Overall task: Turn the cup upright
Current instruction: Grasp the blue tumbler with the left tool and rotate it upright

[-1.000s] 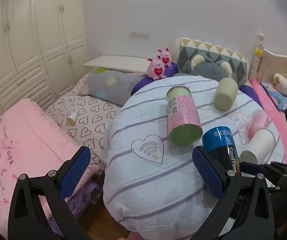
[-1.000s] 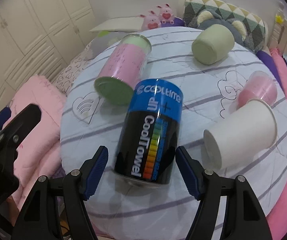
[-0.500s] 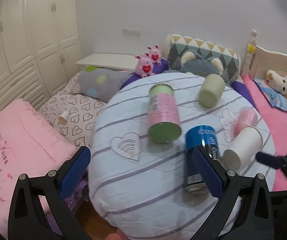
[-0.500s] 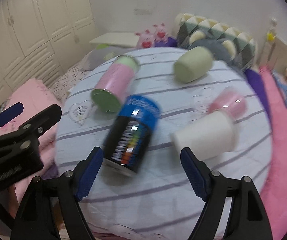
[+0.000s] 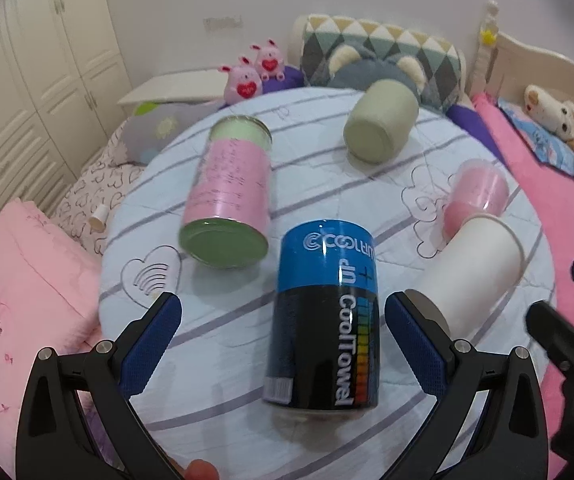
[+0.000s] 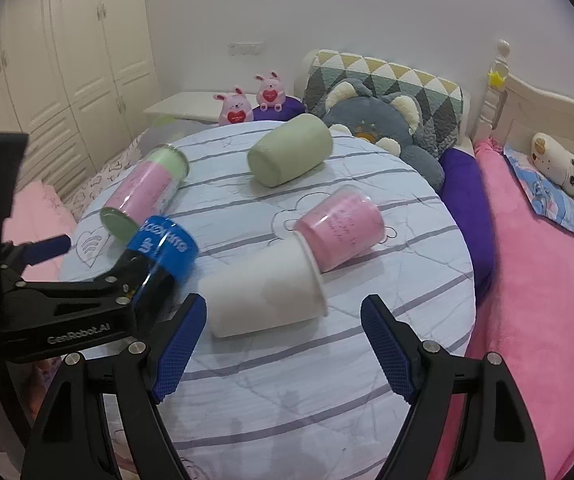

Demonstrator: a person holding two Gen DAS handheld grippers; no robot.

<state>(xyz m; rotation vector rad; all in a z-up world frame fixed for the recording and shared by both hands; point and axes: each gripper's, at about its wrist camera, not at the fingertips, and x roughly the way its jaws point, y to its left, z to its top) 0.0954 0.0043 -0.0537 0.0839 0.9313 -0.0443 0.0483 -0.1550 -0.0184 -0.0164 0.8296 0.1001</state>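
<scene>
Several containers lie on their sides on a round table with a striped cloth point(image 5: 247, 344). A blue and black CoolTowel can point(image 5: 325, 312) lies between the open fingers of my left gripper point(image 5: 283, 344). A white paper cup point(image 6: 267, 292) lies just ahead of my open right gripper point(image 6: 283, 340), its mouth to the right against a pink cup point(image 6: 341, 236). The white cup also shows in the left wrist view point(image 5: 475, 268). A pink and green can point(image 5: 227, 196) and a green cup point(image 5: 381, 124) lie farther back. Neither gripper touches anything.
Pink bedding point(image 6: 547, 320) lies right of the table and a pink quilt point(image 5: 19, 300) to the left. Plush toys point(image 5: 253, 74) and pillows point(image 6: 387, 92) sit behind. White wardrobes point(image 6: 67, 60) line the left wall. The left gripper's body point(image 6: 67, 312) is close on my right gripper's left.
My left gripper moved right and forward, now straddling the CoolTowel can. My right gripper moved right off that can, now facing the white paper cup.
</scene>
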